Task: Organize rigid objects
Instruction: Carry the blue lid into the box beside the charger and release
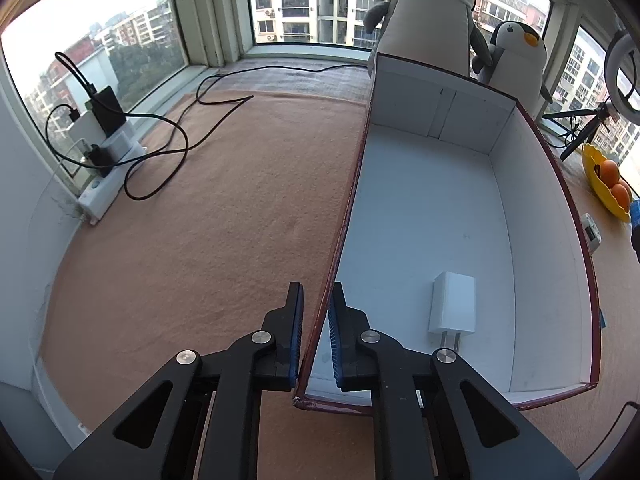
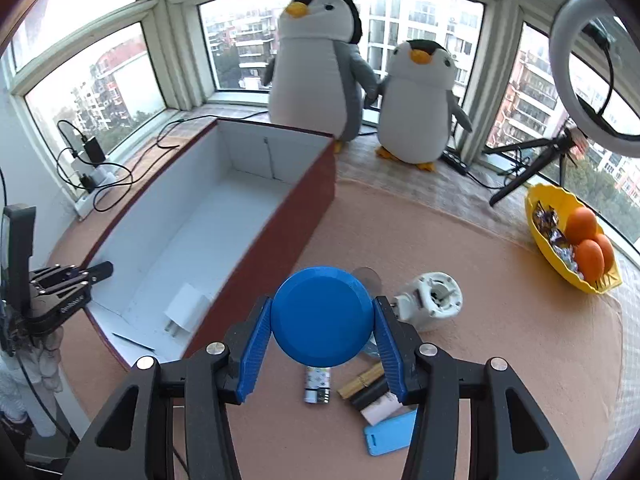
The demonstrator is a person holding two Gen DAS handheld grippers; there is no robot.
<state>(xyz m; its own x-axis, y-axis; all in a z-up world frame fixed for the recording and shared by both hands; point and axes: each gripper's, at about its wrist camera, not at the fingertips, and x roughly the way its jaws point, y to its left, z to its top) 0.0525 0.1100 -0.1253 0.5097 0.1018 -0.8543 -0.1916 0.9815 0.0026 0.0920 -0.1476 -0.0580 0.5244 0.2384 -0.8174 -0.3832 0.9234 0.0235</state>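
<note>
A blue disc held up, a box held steady.

The right gripper (image 2: 323,330) is clamped on a round blue disc (image 2: 322,316), pinching it by its two side edges, lifted above the mat (image 2: 500,320) just beside the box (image 2: 280,248). The disc looks hard, smooth and light, so it may slip; the edges seem the best place to hold. The left gripper (image 1: 316,334) has one finger on each side of the box wall, close but maybe not squeezing. A white charger (image 1: 452,304) lies inside the box. More small things wait on the mat.
</note>
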